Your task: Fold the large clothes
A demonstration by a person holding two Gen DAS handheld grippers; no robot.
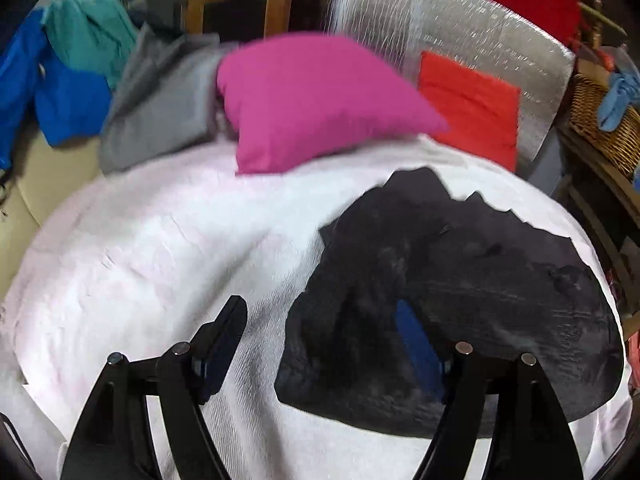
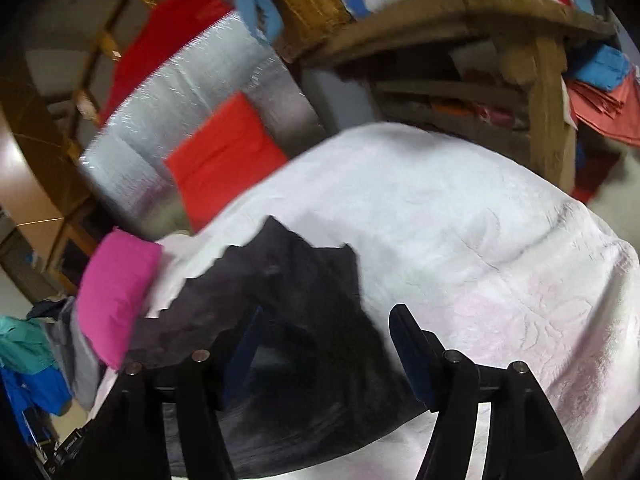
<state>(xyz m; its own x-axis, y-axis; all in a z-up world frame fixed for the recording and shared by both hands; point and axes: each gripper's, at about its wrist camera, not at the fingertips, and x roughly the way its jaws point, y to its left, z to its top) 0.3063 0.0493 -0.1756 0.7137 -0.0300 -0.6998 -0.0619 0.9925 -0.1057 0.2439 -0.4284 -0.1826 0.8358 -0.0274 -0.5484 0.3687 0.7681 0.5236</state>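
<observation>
Both jaws released, left gripper (image 1: pixel 320 332) and right gripper (image 2: pixel 324 340) above black garment (image 1: pixel 460 300) amid bare white sheet (image 1: pixel 160 248)

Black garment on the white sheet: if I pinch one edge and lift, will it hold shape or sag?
Likely to sag: the black garment lies crumpled in soft folds with a ragged outline, so it looks floppy. It probably drags rather than slides cleanly, since the white sheet under it is textured cloth and may bunch up with it.
</observation>
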